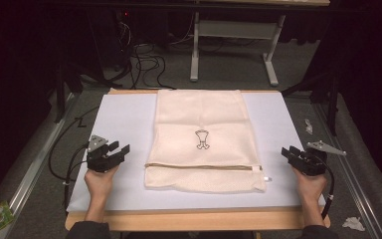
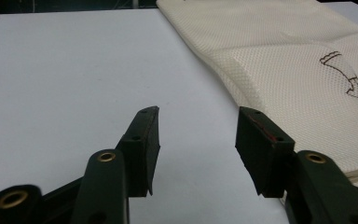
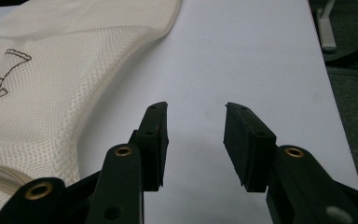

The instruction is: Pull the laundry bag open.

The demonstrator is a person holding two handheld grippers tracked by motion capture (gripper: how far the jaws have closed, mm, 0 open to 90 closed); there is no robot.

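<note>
dark room behind, cables and a grey stand on the floor; white tabletop [image 1: 124, 119] on a wooden board.

left tool [image 1: 113, 151] near the tabletop's left side, held from below by a hand [image 1: 99, 181], forearm entering from the bottom edge, pointed toward the middle. jaws apart at a middling width, nothing between them, white surface seen through the gap in the left gripper view. right tool [image 1: 291, 154] at the right edge, likewise gripped from below, aimed inward, jaws parted, nothing held.

cream mesh bag [image 1: 201, 137] lying flat in the middle of the tabletop, well apart from both tools, far end reaching the back edge. small dark line drawing [image 1: 202, 139] at its centre. zipper [image 1: 204, 167] across the near part, white pull [image 1: 267, 178] at the right end. woven net texture plain in both gripper views, edge slightly puffed.
</note>
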